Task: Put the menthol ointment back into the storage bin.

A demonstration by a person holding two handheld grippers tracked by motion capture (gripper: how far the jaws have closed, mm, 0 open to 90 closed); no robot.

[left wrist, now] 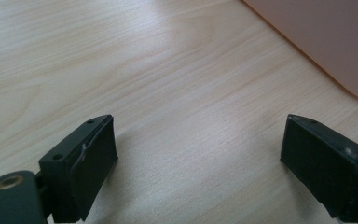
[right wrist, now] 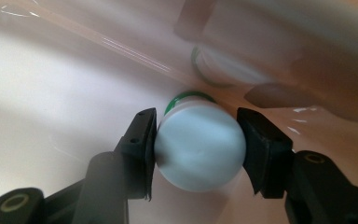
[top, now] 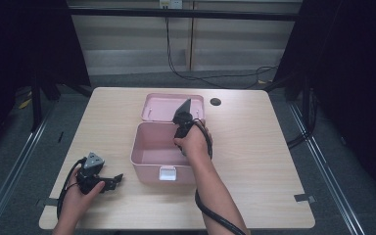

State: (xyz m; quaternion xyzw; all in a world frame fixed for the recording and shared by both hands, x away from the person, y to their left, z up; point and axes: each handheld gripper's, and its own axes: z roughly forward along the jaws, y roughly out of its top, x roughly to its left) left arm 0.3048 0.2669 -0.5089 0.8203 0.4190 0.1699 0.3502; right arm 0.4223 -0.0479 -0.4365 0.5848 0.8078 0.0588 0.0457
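Observation:
A pink box (top: 138,147) stands open in the middle of the table, its lid (top: 161,108) folded back behind it. My right gripper (top: 182,120) points down into the box. In the right gripper view it (right wrist: 196,145) is shut on a round white bottle (right wrist: 200,156) with a green ring under its cap, close to the glossy pink wall (right wrist: 74,56). My left gripper (top: 113,179) rests on the table to the left of the box; in the left gripper view it (left wrist: 198,158) is open, with bare wood between its fingers.
The wooden table (top: 254,147) has free room to the right of the box and along its front edge. A small dark round hole (top: 215,102) sits near the far edge. A white latch (top: 167,172) is on the box's front wall.

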